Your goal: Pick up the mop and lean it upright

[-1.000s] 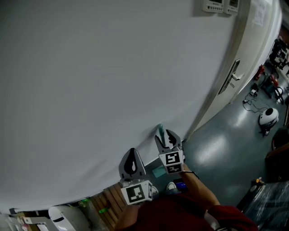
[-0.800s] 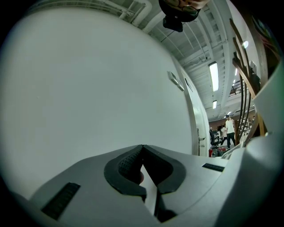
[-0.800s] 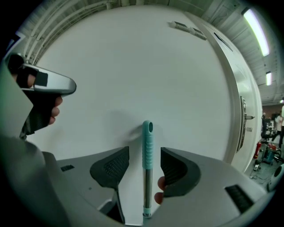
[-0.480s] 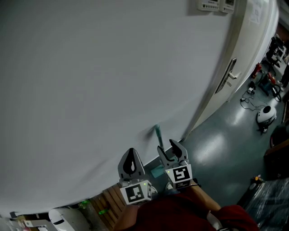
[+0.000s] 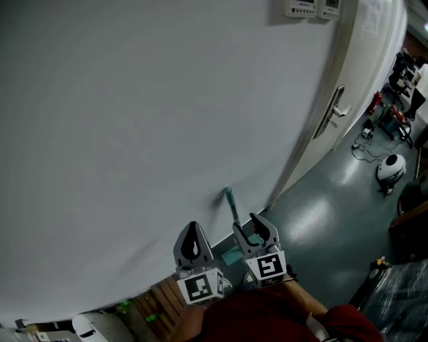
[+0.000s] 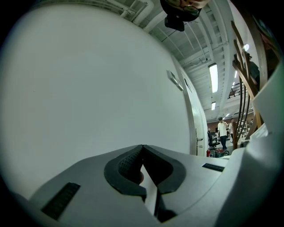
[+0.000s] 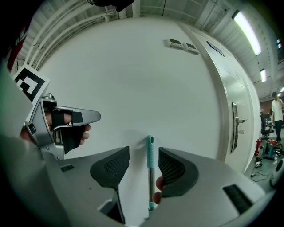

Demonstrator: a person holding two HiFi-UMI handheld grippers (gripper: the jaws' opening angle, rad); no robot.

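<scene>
The mop's handle (image 5: 231,204), with a teal grip over a metal shaft, stands upright with its top resting against the white wall (image 5: 147,120). In the right gripper view the handle (image 7: 150,155) rises between the jaws of my right gripper (image 7: 144,153), which is open; the pads stand apart from the handle on both sides. In the head view my right gripper (image 5: 247,224) sits just below the handle's top. My left gripper (image 5: 192,228) hovers to its left, shut and empty, facing the wall (image 6: 88,88). A teal piece by the floor (image 5: 234,254) looks like the mop head.
A white door (image 5: 348,73) with a lever handle (image 5: 332,113) is to the right of the mop. Control panels (image 5: 311,8) hang high on the wall. A white round device (image 5: 390,167) and cables lie on the grey floor. Wooden slats (image 5: 160,300) are at lower left.
My right gripper has drawn back and down from the top of the handle, so more of the teal grip shows above it. The handle stays against the wall. The left gripper has barely moved.
</scene>
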